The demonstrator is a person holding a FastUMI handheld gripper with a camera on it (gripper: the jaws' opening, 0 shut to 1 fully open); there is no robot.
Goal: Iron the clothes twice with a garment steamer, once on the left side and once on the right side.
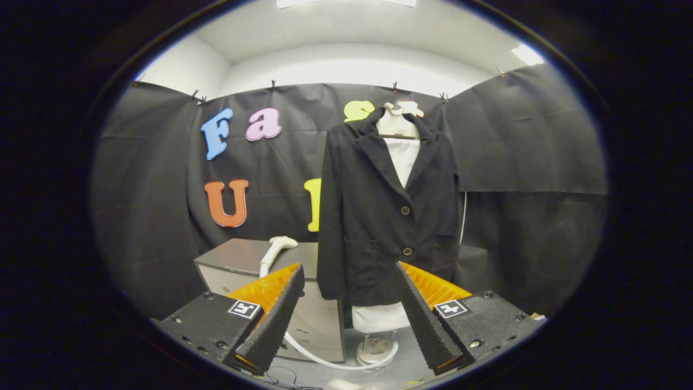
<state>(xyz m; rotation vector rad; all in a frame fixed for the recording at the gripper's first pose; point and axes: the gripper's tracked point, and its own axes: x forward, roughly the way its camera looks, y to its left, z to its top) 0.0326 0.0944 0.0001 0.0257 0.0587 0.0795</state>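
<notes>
**Steamer not yet in hand, claw wide open**

Far left: grey boxy cabinet w/ drawers, serving as table. On its top, near the right side, lies the white plastic garment steamer head, handle angled up; its white hose drops down the cabinet front and curls along the floor to a base under the mannequin. Centre-right: black two-button blazer on a white torso form, hanging limp, well apart from the claw.

Claw spread wide, holding nothing, aimed btwn cabinet and blazer.

Handling, prob.: steamer light but smooth, slippery, hose will tug. Grab mid-handle, not the nozzle. Blazer soft, will sway.
</notes>
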